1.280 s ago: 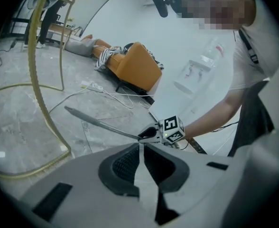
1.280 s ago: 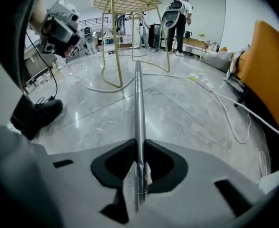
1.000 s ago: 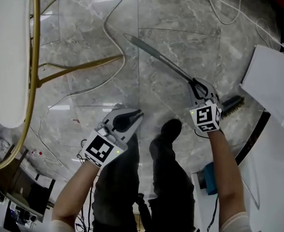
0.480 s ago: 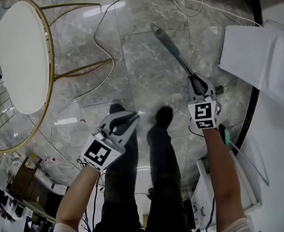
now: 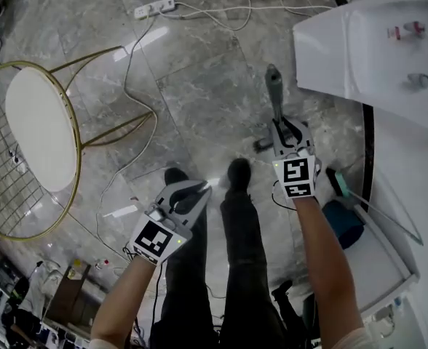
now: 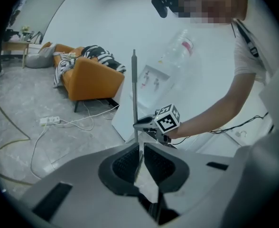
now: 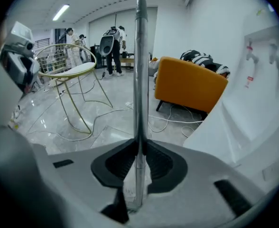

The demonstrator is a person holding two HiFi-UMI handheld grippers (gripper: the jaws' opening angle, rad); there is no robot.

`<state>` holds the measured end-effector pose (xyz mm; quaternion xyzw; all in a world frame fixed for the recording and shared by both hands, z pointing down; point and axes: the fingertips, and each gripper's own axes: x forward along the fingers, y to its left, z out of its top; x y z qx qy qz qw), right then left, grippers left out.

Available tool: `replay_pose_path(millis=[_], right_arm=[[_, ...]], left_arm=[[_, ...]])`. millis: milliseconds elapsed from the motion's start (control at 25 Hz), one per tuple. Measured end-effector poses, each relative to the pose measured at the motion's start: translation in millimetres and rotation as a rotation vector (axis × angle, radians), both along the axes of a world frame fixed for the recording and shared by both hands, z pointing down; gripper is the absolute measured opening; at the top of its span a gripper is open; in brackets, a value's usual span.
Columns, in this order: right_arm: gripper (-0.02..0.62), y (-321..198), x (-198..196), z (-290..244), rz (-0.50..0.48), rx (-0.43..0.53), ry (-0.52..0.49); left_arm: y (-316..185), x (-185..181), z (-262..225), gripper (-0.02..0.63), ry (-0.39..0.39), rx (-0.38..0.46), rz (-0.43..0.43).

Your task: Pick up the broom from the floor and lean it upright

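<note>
Looking down in the head view: grasping the broom (image 5: 274,89) by its grey handle with the right hand-held gripper (image 5: 285,128), clamped tight on the shaft. Compared with a second ago, no longer slanting low across the floor (image 5: 199,100) with bristles showing beside the right wrist. Now raised close to upright and foreshortened, top end toward the camera. Carrying the left hand-held gripper (image 5: 201,187) higher than before too, clenched to a thin slit on nothing, well apart from the broom. Taking in more of the room than a second ago: the whole gold-framed stool (image 5: 39,126) at the left, a power strip (image 5: 154,8) at the far edge, cables (image 5: 127,71) trailing over the floor between them, and a white water dispenser (image 5: 359,46) at the far right, near the broom.

Turning to the left gripper view: holding nothing between the nearly closed pads. Beyond them, seeing the broom (image 6: 134,94) standing vertical in the right hand-held gripper (image 6: 144,125), in front of the water dispenser, with an orange sofa (image 6: 89,80) farther left.

Turning to the right gripper view: pinching the metal shaft (image 7: 140,80) dead centre between both pads, rising straight up. Behind it, showing the stool at the left, the orange sofa at the right, cables across the floor, and people (image 7: 112,42) standing far back. Crowding in close at the right, the water dispenser.
</note>
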<state>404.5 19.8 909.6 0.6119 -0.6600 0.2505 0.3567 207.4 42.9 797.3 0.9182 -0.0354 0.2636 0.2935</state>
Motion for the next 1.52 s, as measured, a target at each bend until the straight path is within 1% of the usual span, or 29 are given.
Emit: replay_pose_path(millis=[120, 280, 480, 600, 760, 920, 1000, 1160, 1320, 1520], right_arm=[[0.074, 13, 17, -20, 0.070, 0.017, -0.002], [0.075, 29, 24, -40, 0.099, 0.026, -0.005], [0.075, 36, 17, -60, 0.059, 0.024, 0.014], [0.075, 29, 2, -71, 0.015, 0.035, 0.006], [0.075, 12, -34, -89, -0.063, 0.037, 0.006], [0.077, -12, -72, -92, -0.182, 0.041, 0.003], [0.077, -25, -97, -93, -0.247, 0.040, 0.007], [0.077, -46, -150, -93, -0.362, 0.041, 0.001], [0.077, -70, -204, -89, -0.446, 0.035, -0.019], [0.077, -93, -275, -88, -0.522, 0.029, -0.044]], left_arm=[[2, 23, -23, 0.029, 0.011, 0.008, 0.053], [8, 43, -47, 0.029, 0.023, 0.016, 0.091], [9, 48, -59, 0.029, 0.025, 0.023, 0.084], [10, 39, -68, 0.029, 0.021, 0.025, 0.067], [6, 10, -79, 0.029, 0.025, 0.035, 0.030], [-6, -9, -82, 0.029, 0.003, 0.014, -0.026], [-12, -22, -82, 0.029, 0.009, 0.021, -0.051], [-16, -51, -77, 0.029, -0.011, -0.002, -0.097], [-28, -90, -69, 0.029, 0.003, 0.028, -0.175], [-43, -147, -69, 0.030, -0.019, 0.011, -0.279]])
